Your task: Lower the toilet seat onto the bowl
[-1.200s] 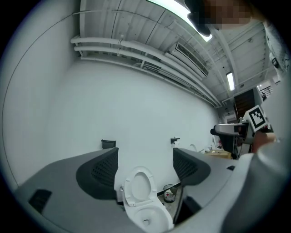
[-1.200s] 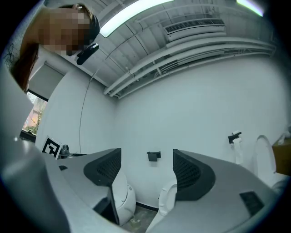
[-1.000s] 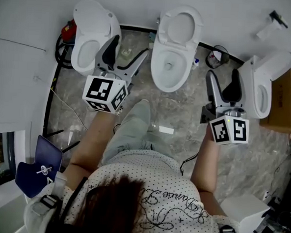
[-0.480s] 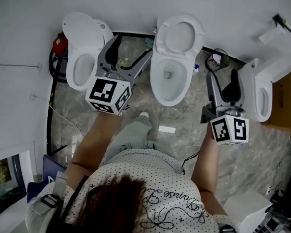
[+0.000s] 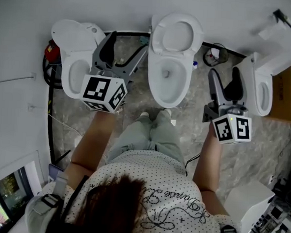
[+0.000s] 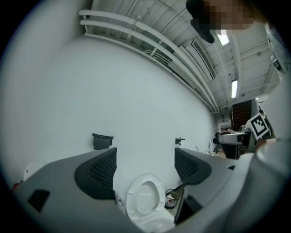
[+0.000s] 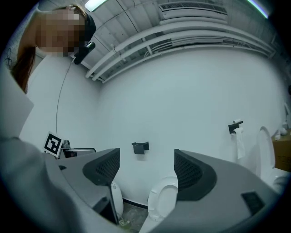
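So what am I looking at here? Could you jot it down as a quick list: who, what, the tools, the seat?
toilets: three in a row, left toilet, middle toilet, right toilet
person: standing in front of the middle toilet
toilet seat: raised, upright
left gripper: open, holding nothing
right gripper: open, holding nothing
contact: neither gripper touches the seat

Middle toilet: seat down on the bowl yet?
No: in the left gripper view the toilet seat stands upright, raised off the bowl below it.
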`<control>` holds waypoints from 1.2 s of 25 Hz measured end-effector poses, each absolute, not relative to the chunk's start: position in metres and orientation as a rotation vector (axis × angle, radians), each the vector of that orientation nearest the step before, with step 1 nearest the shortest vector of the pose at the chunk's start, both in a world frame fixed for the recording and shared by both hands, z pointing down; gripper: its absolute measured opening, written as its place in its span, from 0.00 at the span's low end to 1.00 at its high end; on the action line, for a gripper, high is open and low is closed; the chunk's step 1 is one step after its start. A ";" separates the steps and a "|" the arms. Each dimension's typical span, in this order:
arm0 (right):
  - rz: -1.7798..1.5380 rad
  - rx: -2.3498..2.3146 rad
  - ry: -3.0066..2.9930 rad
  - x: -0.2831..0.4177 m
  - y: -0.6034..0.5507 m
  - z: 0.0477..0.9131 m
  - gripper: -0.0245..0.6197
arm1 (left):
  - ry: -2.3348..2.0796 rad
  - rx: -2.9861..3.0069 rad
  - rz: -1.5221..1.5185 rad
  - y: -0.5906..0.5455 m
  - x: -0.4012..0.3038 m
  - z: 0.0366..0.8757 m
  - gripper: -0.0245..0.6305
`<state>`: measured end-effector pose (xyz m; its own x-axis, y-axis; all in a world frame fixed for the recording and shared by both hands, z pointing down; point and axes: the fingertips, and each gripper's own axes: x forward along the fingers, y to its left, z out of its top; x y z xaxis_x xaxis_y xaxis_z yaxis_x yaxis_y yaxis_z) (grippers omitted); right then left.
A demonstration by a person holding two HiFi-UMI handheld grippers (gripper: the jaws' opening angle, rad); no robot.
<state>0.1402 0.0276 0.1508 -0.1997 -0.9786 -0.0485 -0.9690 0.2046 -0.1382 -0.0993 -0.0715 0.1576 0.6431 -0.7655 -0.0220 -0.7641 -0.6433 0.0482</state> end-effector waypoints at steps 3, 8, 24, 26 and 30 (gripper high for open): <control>-0.132 -1.879 2.357 0.146 0.010 0.156 0.63 | -1.331 2.807 -0.039 -0.085 -0.093 0.164 0.62; -0.121 -1.806 2.409 0.161 -0.021 0.151 0.63 | -1.394 2.797 -0.027 -0.103 -0.076 0.160 0.62; -0.098 -1.577 2.541 0.217 -0.137 0.140 0.61 | -1.644 2.685 -0.030 -0.171 -0.036 0.152 0.62; -0.121 -1.574 2.553 0.214 -0.149 0.147 0.61 | -1.642 2.679 -0.018 -0.184 -0.036 0.156 0.62; -0.143 -1.614 2.538 0.210 -0.179 0.157 0.61 | -1.614 2.679 -0.014 -0.218 -0.042 0.166 0.62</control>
<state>0.2103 -0.1786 0.1567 -0.4192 -0.9060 -0.0590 -0.8936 0.4232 -0.1497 -0.0419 -0.2181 0.1660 0.4675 -0.8840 -0.0004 -0.8838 -0.4675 0.0165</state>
